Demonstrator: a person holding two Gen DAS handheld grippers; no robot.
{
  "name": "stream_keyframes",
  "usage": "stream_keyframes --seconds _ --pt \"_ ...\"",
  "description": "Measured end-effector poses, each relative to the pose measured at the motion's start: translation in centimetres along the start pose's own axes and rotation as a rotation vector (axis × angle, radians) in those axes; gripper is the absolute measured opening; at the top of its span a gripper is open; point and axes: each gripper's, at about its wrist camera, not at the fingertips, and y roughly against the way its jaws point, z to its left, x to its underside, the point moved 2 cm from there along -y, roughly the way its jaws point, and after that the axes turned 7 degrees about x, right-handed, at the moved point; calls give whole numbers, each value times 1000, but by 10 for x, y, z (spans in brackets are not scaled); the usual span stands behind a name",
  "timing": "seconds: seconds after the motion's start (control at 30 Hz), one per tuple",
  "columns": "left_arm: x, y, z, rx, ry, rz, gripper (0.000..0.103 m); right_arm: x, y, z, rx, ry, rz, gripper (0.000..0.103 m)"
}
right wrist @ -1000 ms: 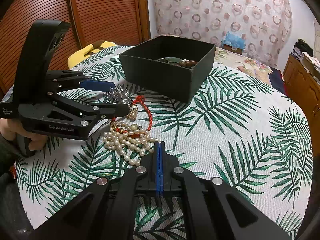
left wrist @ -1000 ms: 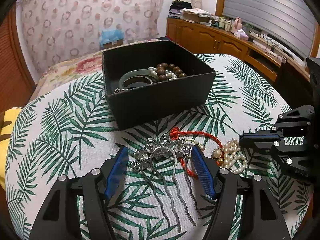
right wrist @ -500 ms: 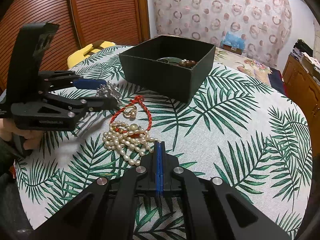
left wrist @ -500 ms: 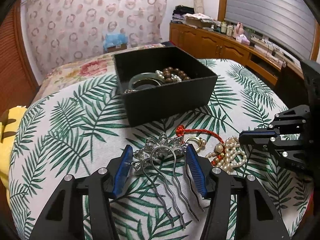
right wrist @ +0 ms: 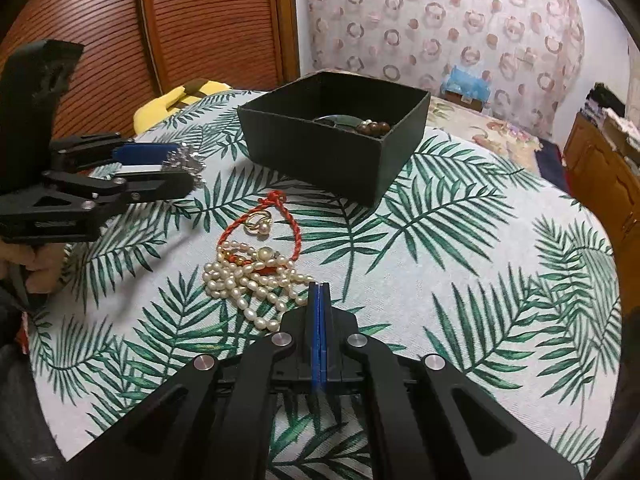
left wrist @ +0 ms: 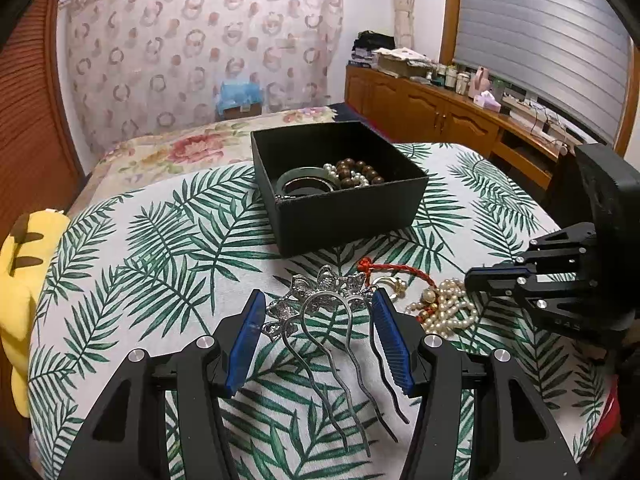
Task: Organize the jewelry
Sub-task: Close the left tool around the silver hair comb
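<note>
On the far left edge of the palm-leaf worktop (left wrist: 120, 264) a yellow plush toy (left wrist: 24, 280) pokes up beside the cloth. Next along, the left gripper (left wrist: 318, 300) sits low over the cloth with its blue pads (left wrist: 245, 342) spread wide, one on each side of a silver hair comb (left wrist: 324, 312); the comb's flowered head lies between the pad tips and its wavy prongs run back toward the camera, and whether the pads touch it I cannot tell. Beyond the comb stands an open black box (left wrist: 348, 216), already holding a green bangle (left wrist: 304, 180), a string of brown beads (left wrist: 358, 170) and some small pearls. Right of the comb, on the cloth, lies a red braided cord (right wrist: 294, 224) looped around a gold ring (right wrist: 259, 224), and just beside it a heap of pearl strands (right wrist: 248, 280). Rightmost, the right gripper (right wrist: 319, 292) hovers at the near edge of that heap, its jaws pressed together with nothing between them.
</note>
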Motion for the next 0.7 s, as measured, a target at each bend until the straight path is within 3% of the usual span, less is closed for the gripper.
stream_keyframes --seconds 0.27,0.47,0.7 --pt "5 6 -2 18 7 -12 53 -8 2 1 4 15 -16 1" --pt "4 6 -3 21 8 -14 53 -12 -8 5 9 29 19 1" --pt "4 5 -6 26 6 -13 53 -15 -11 12 -6 57 44 9"
